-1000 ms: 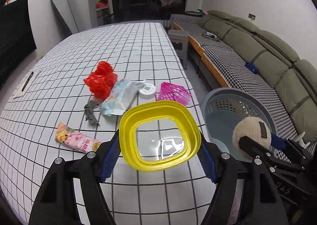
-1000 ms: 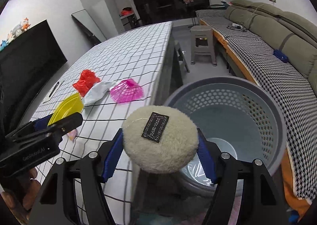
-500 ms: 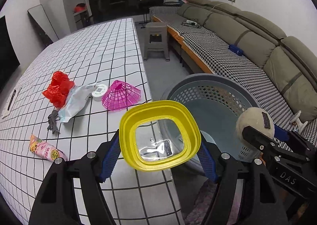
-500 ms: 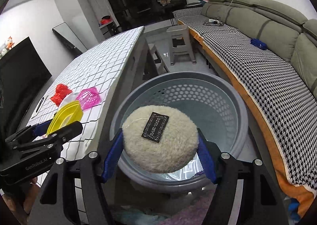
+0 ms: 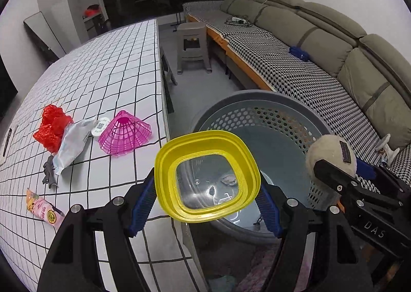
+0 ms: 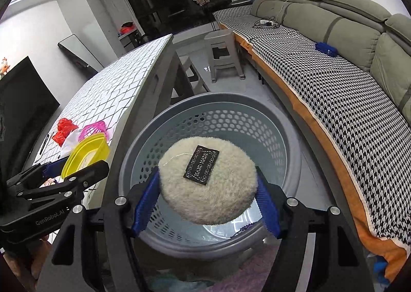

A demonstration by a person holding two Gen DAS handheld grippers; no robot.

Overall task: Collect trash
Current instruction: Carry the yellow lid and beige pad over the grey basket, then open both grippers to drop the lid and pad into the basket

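Note:
My left gripper (image 5: 206, 204) is shut on a yellow square lid (image 5: 167, 173) with a clear middle, held over the near rim of the grey perforated basket (image 5: 257, 96). In the right wrist view my right gripper (image 6: 206, 204) is shut on a round beige fuzzy puff (image 6: 226, 189) bearing a black label, hanging above the basket (image 6: 287, 137). The puff (image 5: 323, 153) and right gripper (image 5: 341, 179) also show at the right of the left wrist view. The lid (image 6: 84, 153) shows at the left of the right wrist view.
On the checked table (image 5: 102, 73) lie a pink mesh basket (image 5: 125, 132), a red bag (image 5: 52, 125), a white wrapper (image 5: 72, 145), a small round white tin (image 5: 100, 126), a grey scrap (image 5: 48, 173) and a pink snack packet (image 5: 43, 209). A grey stool (image 5: 192, 45) and a sofa (image 5: 334, 42) stand beyond.
Both grippers have swung right from over the table's edge to above the grey basket, carrying the lid and the puff. Their grips have not altered.

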